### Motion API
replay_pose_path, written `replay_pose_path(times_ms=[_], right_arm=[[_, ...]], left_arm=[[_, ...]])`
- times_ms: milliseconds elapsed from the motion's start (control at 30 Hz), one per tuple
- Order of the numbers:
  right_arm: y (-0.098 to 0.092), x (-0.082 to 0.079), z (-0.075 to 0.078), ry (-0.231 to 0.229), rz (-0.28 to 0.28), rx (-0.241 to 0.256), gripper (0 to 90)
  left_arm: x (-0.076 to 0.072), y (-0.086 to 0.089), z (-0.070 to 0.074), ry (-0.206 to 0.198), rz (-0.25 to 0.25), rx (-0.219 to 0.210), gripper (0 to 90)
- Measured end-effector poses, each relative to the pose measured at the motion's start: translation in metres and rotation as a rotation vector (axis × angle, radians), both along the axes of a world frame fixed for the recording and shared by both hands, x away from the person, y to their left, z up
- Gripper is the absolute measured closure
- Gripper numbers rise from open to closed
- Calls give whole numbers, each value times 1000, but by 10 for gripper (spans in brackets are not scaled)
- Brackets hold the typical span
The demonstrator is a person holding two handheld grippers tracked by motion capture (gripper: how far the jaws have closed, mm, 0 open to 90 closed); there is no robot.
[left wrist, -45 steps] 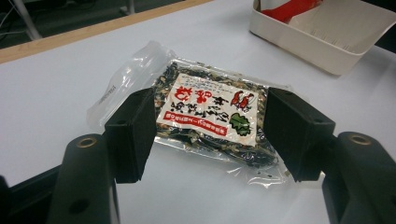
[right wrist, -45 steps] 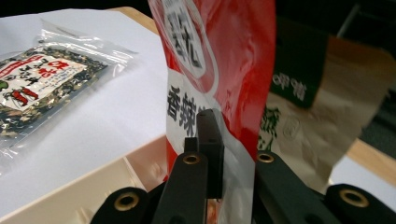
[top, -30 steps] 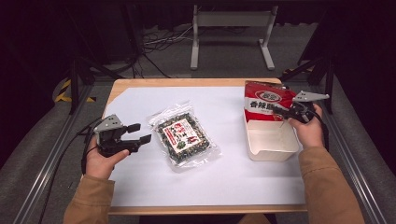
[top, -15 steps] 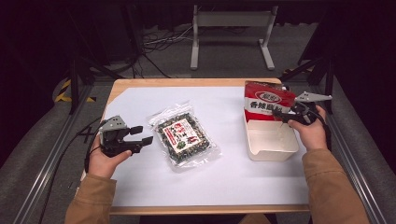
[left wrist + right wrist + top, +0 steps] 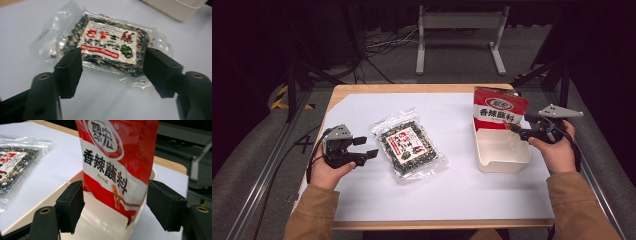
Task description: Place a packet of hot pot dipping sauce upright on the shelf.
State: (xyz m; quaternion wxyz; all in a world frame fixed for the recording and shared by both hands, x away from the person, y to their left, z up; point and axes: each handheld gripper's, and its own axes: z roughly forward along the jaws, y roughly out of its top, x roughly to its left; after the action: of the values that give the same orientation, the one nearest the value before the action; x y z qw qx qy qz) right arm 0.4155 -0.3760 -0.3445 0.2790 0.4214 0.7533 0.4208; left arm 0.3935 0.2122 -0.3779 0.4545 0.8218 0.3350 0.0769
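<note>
While the left gripper [image 5: 362,148] hovers with its jaws spread wide and gripping nothing, the clear crinkled plastic packet of dark speckled seeds [image 5: 107,47] lies flat on the white paper-covered tabletop [image 5: 452,185] just ahead of the jaw tips, apart from them. From the left gripper view its long axis runs across the gap between the jaws, and its white label with red lettering [image 5: 107,43] reads upside down, its top toward the jaws. At the other side, the right gripper [image 5: 518,129] is also open, holding nothing. Beyond its jaws the glossy red and white foil pouch with black characters [image 5: 117,162] stands upright, long axis vertical, printed face toward the jaws, inside the cream rectangular plastic tray [image 5: 100,220], at the tray's far end
</note>
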Motion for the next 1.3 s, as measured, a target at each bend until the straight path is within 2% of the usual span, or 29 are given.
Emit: replay_pose_path(times_ms=[67, 133, 233, 300, 367, 433, 467, 600, 700, 733, 800, 833, 867, 1033, 1100, 1167, 1300], right_arm=[[1, -9, 3, -4, -16, 18, 320], [3, -19, 5, -11, -24, 37, 329], [7, -31, 5, -33, 3, 45, 333], [11, -38, 5, -28, 22, 50, 335], [14, -41, 4, -32, 37, 56, 344], [20, -48, 4, -29, 64, 73, 377], [25, -52, 4, -25, 78, 83, 382], [43, -65, 0, -30, 138, 102, 408], [55, -72, -2, -26, 168, 87, 460], [58, -75, -3, -24, 179, 86, 496], [64, -80, -3, 2, 211, 83, 548], [66, -82, -3, 12, 225, 72, 574], [69, -84, -2, 19, 241, 61, 587], [82, -93, 0, 10, 301, 68, 595], [88, -96, -1, 33, 327, 77, 649], [93, -98, -2, 54, 359, 81, 642], [105, -102, -3, 53, 398, 46, 619]], left_arm=[[0, 1, 1, -27, -7, 11, 370], [-1, 2, 2, -43, 13, 17, 373], [-1, 1, 2, -50, 30, 29, 346], [-1, 1, 1, -59, 34, 33, 347], [-3, 2, -1, -14, 60, 34, 358], [-4, 2, -2, -21, 93, 42, 338], [-4, 3, -2, -32, 89, 40, 319], [-3, 5, -3, -29, 92, 32, 261], [-4, 5, -4, -39, 88, 20, 205], [-5, 4, -4, -47, 72, 34, 202], [-5, 5, -4, -42, 68, 44, 155], [-6, 5, -3, -37, 67, 42, 160], [-5, 6, -3, -40, 57, 45, 163], [-5, 10, -1, -3, 68, 23, 102], [-5, 13, 0, -7, 93, 30, 42], [-5, 16, 0, -3, 124, 41, 40], [-4, 20, -3, 8, 154, 54, 50]])
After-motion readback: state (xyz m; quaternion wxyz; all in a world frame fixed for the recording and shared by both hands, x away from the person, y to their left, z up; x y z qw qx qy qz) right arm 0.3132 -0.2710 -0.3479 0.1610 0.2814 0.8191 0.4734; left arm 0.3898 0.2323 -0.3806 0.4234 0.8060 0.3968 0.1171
